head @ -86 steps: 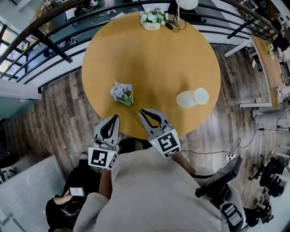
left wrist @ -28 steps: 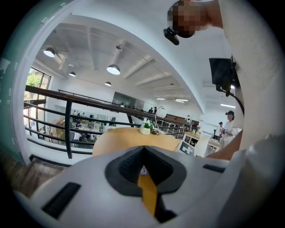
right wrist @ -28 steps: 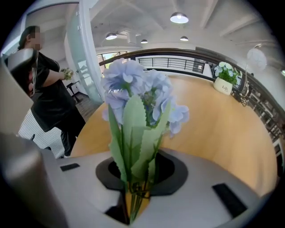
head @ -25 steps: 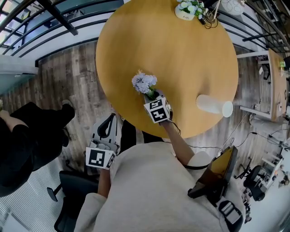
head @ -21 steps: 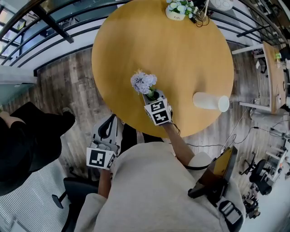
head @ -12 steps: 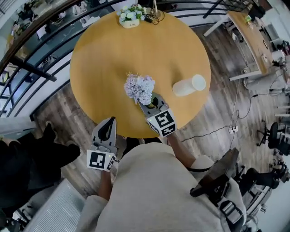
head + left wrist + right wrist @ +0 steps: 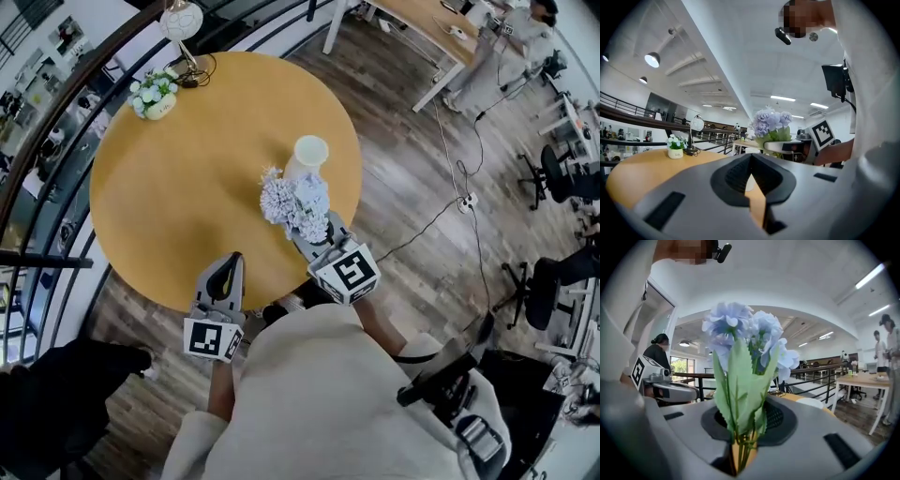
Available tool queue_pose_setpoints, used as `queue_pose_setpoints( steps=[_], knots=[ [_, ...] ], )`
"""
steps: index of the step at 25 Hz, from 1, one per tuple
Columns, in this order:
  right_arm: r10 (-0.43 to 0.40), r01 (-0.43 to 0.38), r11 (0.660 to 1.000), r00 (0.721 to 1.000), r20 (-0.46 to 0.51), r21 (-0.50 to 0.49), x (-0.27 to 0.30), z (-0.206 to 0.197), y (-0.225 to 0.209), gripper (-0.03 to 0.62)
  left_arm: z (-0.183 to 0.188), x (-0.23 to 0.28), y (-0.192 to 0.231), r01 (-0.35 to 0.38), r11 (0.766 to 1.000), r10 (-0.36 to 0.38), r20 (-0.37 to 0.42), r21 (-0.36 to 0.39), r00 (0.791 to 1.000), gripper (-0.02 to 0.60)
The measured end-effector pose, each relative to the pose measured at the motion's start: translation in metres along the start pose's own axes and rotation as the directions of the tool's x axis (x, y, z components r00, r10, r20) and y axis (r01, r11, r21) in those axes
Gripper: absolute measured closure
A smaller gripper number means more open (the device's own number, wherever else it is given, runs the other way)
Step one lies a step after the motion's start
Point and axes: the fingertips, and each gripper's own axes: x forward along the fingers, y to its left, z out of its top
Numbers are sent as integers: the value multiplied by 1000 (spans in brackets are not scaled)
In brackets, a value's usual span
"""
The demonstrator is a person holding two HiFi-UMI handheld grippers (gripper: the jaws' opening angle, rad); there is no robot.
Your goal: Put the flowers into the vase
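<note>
With my right tongs clamped on the flowers, my closed, empty left tongs should steady the apparently toppled vase.

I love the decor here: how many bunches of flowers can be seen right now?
2. A lilac-blue bunch is clamped by its stems in the right tool; a white bunch in a small pot stands at the round table's far edge. None seems hidden.

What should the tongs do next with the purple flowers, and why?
Probably reach the left tongs toward the white vase to stand it up. It seems to lie on its side on the table, while the right tongs hold the flowers by their stems, so there is no upright opening for them yet.
</note>
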Motion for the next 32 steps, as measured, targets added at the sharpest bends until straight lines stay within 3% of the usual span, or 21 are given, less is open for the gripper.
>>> queue_pose_setpoints(
  steps=[3,7,13,16,22,27,32],
  knots=[
    [0,-1,1000,999,52,30,-13,17,-28,511,4,23,-16,3,1000,-2,-13,10,1000,574],
    [79,-84,996,983,165,24,-22,59,-47,511,3,34,-24,-61,998,61,-6,15,998,574],
    [215,-212,976,914,343,-48,-16,144,-86,511,5,50,-34,-190,982,190,9,5,982,574],
    [270,-250,963,879,393,-104,-3,167,-107,511,1,56,-41,-261,965,261,13,-7,965,575],
    [335,-315,942,841,424,-118,29,158,-132,511,-15,52,-52,-392,920,391,-16,-30,920,574],
    [335,-316,942,847,413,-116,47,133,-136,511,-20,39,-52,-430,903,428,-55,-22,902,574],
    [339,-327,940,860,382,-98,54,103,-134,510,-20,34,-44,-435,900,434,-79,-2,898,574]
  ],
)
